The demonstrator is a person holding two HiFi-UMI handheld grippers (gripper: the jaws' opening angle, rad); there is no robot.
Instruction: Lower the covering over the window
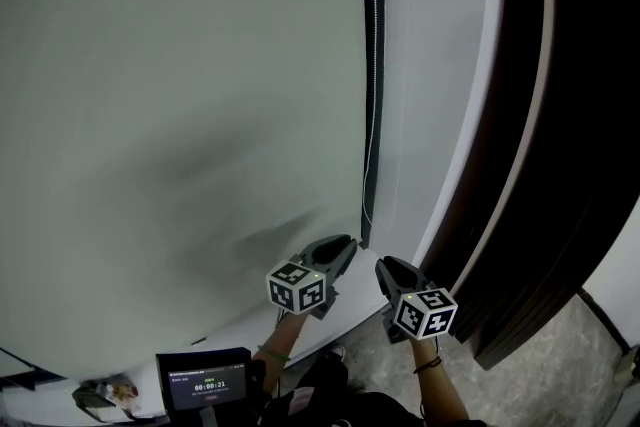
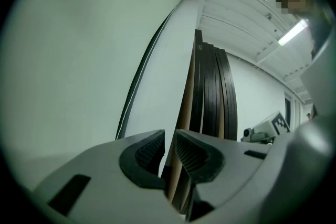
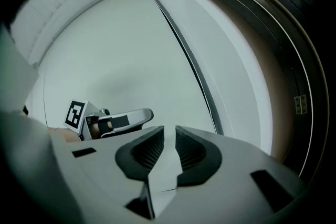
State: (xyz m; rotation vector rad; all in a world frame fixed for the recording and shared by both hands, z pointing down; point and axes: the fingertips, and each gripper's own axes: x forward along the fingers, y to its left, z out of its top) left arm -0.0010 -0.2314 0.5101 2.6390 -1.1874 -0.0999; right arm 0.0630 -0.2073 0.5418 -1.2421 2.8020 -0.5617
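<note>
The top of the roller blind (image 1: 180, 95) is cut off, and I can't pick out its lower hem against the pale band beneath it. The blind is a plain grey-green sheet filling the wall ahead of and to the left of both tongs. The bead chain (image 1: 372, 65) hangs down the blind's right edge, and its loop ends just past the tip of the left tongs (image 1: 343, 247); whether they touch I cannot tell from here. The left tongs are released, with a narrow gap between the ribbed pads and only the wall showing through it. The right tongs (image 1: 388, 267), just to the right and held a little lower, are likewise released and empty. Below the left tongs, by the person's body, sits a small lit screen (image 1: 205, 380) with digits too small to read, and beside it some clutter (image 1: 100, 397) I can't identify. To the right of the chain runs a white wall strip (image 1: 430, 65), then a dark door frame (image 1: 560, 115) of stacked mouldings, well right of both tongs. Pale tiled floor (image 1: 560, 355) shows under the right tongs. Overhead there is a white panelled ceiling with a tube light (image 2: 293, 32).
</note>
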